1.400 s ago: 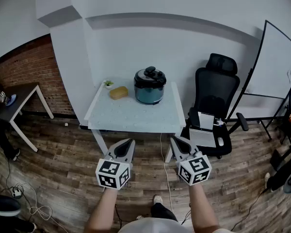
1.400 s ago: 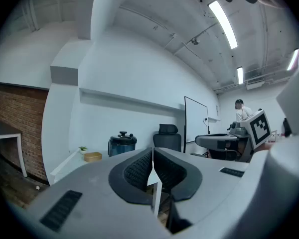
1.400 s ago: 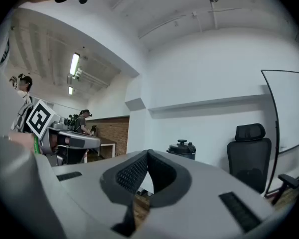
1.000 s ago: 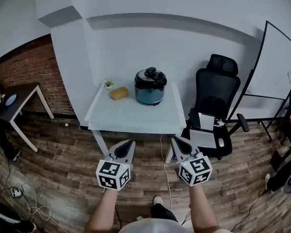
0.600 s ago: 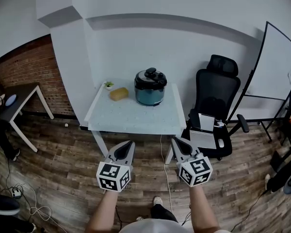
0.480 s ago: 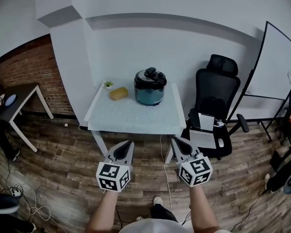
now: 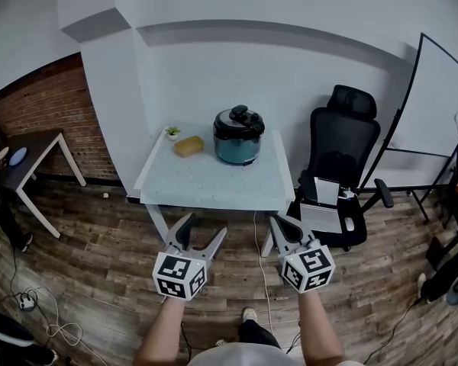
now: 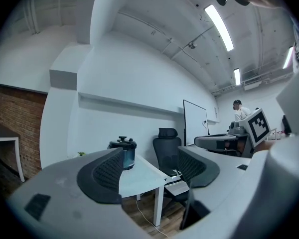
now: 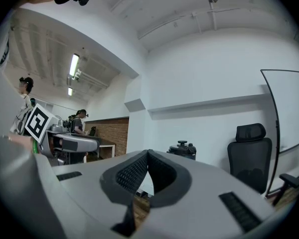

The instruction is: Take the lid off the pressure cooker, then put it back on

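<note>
The pressure cooker (image 7: pixel 237 139) stands at the far side of a white table (image 7: pixel 211 183), a teal pot with a dark lid (image 7: pixel 238 121) and black knob on top. It also shows small in the left gripper view (image 8: pixel 123 151) and the right gripper view (image 9: pixel 183 150). Both grippers hang well short of the table, over the wooden floor. My left gripper (image 7: pixel 200 231) is open with nothing between its jaws. My right gripper (image 7: pixel 278 224) is shut and empty.
A yellow block (image 7: pixel 188 146) and a tiny potted plant (image 7: pixel 172 133) sit left of the cooker. A black office chair (image 7: pixel 340 166) with papers stands right of the table, a whiteboard (image 7: pixel 437 105) behind it. Cables (image 7: pixel 38 311) lie on the floor at left.
My left gripper's jaws have spread from shut to open. The right gripper and the cooker have not moved.
</note>
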Demonstrator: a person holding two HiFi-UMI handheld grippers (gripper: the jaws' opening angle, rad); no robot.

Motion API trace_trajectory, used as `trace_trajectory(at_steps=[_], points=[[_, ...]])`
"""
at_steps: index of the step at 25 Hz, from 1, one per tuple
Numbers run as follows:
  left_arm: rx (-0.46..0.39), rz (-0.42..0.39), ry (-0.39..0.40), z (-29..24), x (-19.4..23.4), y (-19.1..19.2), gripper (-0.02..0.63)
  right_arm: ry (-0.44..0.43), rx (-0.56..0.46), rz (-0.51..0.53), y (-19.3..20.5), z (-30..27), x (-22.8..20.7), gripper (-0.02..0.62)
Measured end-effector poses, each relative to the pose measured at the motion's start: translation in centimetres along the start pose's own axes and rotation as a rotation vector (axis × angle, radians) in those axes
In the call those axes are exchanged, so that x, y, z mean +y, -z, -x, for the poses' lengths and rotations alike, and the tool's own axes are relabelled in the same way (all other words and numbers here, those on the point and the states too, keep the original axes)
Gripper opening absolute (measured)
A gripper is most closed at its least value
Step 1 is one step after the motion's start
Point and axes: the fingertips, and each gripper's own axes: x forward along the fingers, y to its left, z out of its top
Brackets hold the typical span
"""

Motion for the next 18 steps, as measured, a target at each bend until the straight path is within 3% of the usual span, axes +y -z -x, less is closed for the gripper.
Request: trace_trajectory(at_steps=[6,18], points=[[0.005,-0.034,-0.020,-0.1,0.4,0.1,0.353,-0.007,-0.002,-0.001,0.0,-0.4,0.1,0.000],[0.023,-0.044,-0.035,-2.8,1.9,0.3,0.356,-0.021,-0.005,0.006,0.2,-2.8,-1.8,0.000]])
